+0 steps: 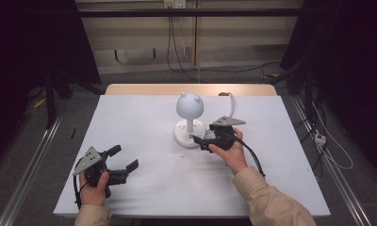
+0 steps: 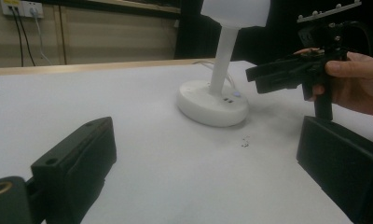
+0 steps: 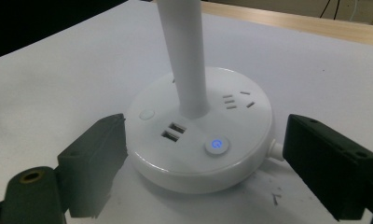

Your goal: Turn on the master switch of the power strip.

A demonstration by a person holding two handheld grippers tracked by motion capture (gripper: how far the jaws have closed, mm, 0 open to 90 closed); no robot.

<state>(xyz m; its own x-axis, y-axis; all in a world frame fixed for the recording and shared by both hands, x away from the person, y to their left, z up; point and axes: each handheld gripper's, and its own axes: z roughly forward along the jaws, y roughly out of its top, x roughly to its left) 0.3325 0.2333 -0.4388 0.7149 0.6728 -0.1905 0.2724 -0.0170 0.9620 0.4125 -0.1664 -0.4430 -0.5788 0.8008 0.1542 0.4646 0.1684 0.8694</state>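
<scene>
Centrally, white lamp [image 1: 190,120]: round base [image 3: 201,140], lit blue power button [image 3: 216,145], 2 USB ports [image 3: 171,131]. Right gripper [image 1: 203,140] at base's 4 o'clock, jaws wide, flanking it untouched. Left gripper [image 1: 123,160] wide, empty, 7 o'clock.

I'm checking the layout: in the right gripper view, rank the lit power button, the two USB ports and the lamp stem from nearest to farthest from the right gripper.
1. Power button, glowing blue at the base's front edge.
2. USB ports, just behind it and left.
3. Lamp stem, rising from the base's centre.
</scene>
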